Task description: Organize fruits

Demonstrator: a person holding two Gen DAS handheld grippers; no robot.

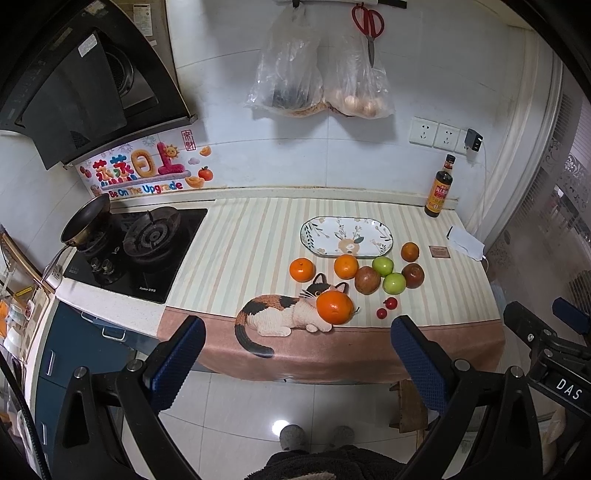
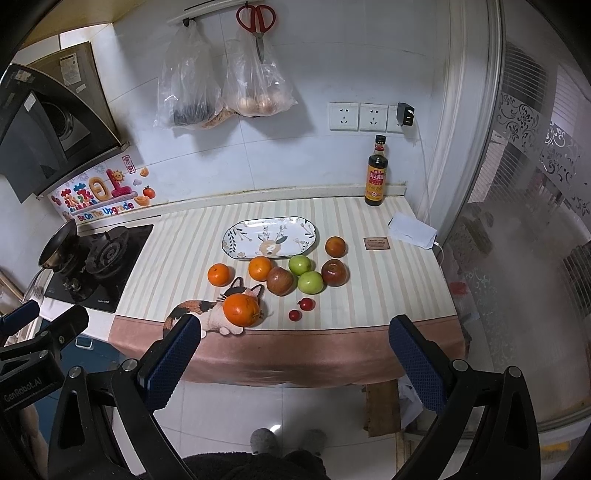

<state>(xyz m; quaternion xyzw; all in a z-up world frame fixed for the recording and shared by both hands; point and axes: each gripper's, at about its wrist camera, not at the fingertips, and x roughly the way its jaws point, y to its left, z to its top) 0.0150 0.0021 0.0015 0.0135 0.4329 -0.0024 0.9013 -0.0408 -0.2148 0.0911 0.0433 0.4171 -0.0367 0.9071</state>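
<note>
An oval floral plate (image 1: 346,236) (image 2: 269,237) lies empty on the striped cloth. In front of it sit several fruits: oranges (image 1: 335,307) (image 2: 242,309), two green apples (image 1: 394,283) (image 2: 310,282), two red apples (image 1: 367,280) (image 2: 335,272) and two small red fruits (image 1: 390,303) (image 2: 306,304). The nearest orange rests on the printed cat. My left gripper (image 1: 297,334) is open and empty, held back from the counter's front edge. My right gripper (image 2: 295,332) is likewise open and empty. Each gripper shows at the edge of the other's view.
A gas stove (image 1: 136,247) with a pan (image 1: 85,219) is at the left. A sauce bottle (image 2: 376,176), a white charger pack (image 2: 412,229) and a small card (image 2: 376,243) sit at the back right. Bags and scissors (image 2: 256,20) hang on the wall. A wooden stool (image 2: 380,406) stands below.
</note>
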